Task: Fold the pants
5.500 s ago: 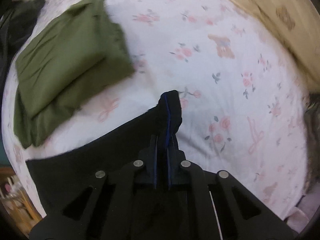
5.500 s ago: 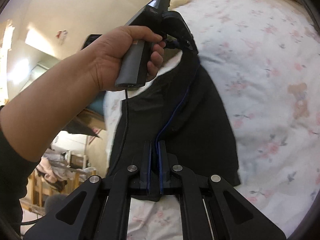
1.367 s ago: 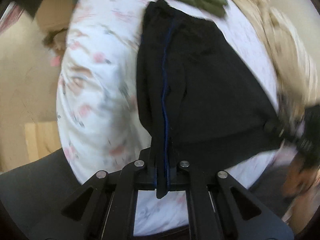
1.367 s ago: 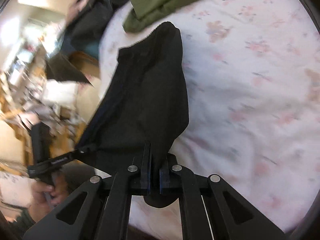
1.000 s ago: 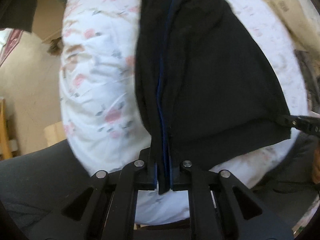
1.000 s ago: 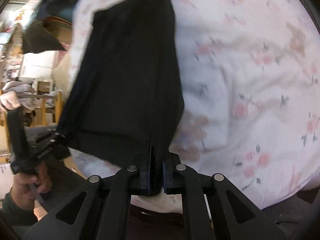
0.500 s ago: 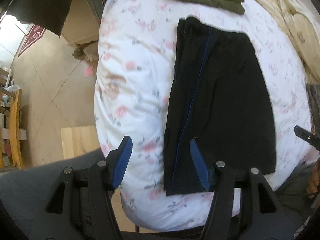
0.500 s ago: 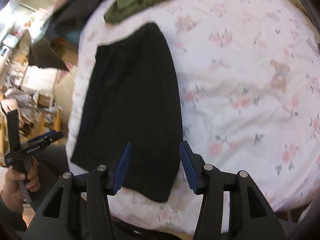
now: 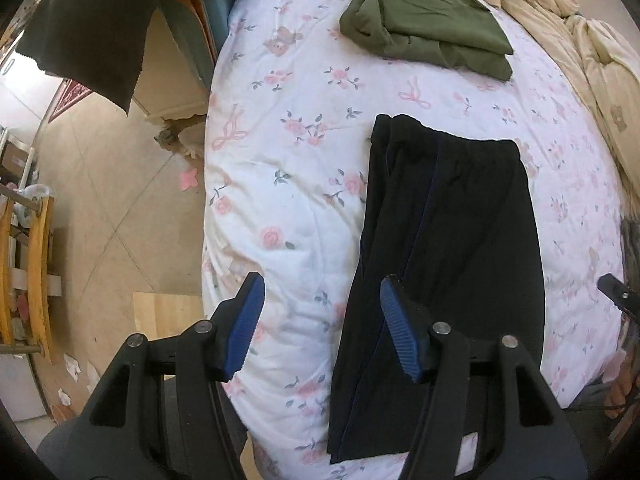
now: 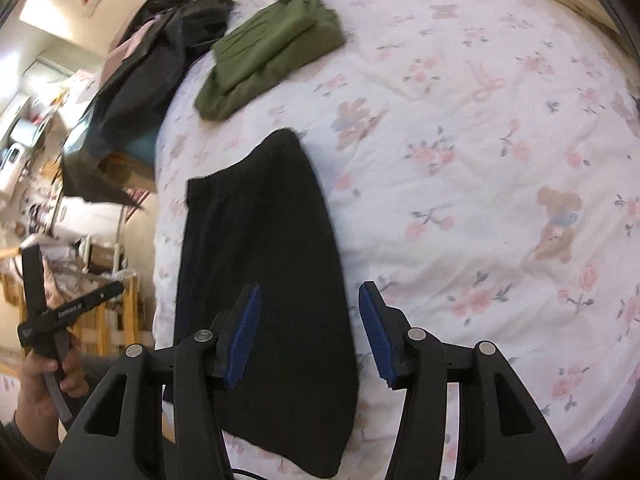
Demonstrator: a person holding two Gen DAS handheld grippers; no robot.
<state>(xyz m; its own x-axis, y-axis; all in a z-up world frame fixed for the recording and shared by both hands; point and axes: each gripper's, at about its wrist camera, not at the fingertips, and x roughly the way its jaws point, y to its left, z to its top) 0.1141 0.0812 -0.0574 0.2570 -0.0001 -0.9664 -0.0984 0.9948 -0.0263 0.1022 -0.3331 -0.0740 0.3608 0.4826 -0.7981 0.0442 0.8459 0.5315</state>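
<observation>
Black pants with a blue side stripe (image 9: 452, 248) lie flat, folded lengthwise, on the floral bedsheet (image 9: 280, 184); they also show in the right wrist view (image 10: 264, 264). My left gripper (image 9: 320, 320) is open and empty, raised above the pants' near left edge. My right gripper (image 10: 308, 328) is open and empty, raised above the pants' near right edge. The left gripper also shows at the left of the right wrist view (image 10: 68, 312), held in a hand.
Folded olive-green pants (image 9: 428, 40) lie at the far end of the bed, also in the right wrist view (image 10: 268, 48). A beige quilt (image 9: 580, 52) lies along the right side. Dark clothes (image 10: 160, 56) are piled past the bed corner. The floor (image 9: 104, 200) drops off at left.
Both grippers held the pants shut, laid them flat on the bed, then opened and let go. Both have since lifted back from the near edge.
</observation>
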